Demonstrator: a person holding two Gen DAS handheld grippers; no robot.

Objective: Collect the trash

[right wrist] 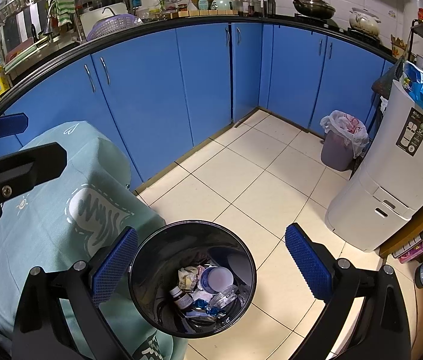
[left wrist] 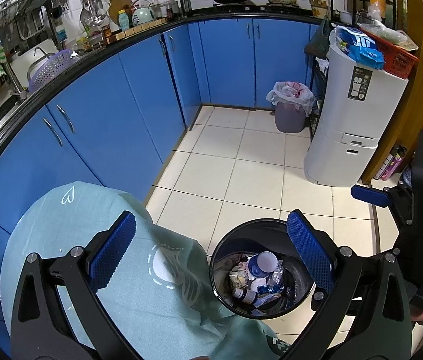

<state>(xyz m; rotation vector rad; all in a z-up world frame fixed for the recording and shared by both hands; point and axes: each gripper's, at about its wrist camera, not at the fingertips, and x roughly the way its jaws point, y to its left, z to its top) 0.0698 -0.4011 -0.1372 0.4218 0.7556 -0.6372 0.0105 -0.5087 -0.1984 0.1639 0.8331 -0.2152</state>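
A run of glossy blue cabinet doors (right wrist: 157, 90) wraps around the pale tiled floor (right wrist: 259, 180), and against them stands a bench draped in a mint-green cloth with white doodles (left wrist: 85, 240). Over on the far side a tall white plastic storage tower (right wrist: 391, 180) rises beside a small purple bin lined with a white bag (right wrist: 342, 141). Just beside the cloth-covered bench sits a round black trash bin (right wrist: 192, 279) on the floor, its load lying low inside: crumpled wrappers, a small brown bottle (right wrist: 181, 297) and a white-and-blue plastic cup (right wrist: 216, 279). The right claw (right wrist: 211, 265) hangs above this bin, blue pads spread wide and empty. The left claw (left wrist: 211, 253) hovers over the bench edge and bin, likewise parted with nothing between.
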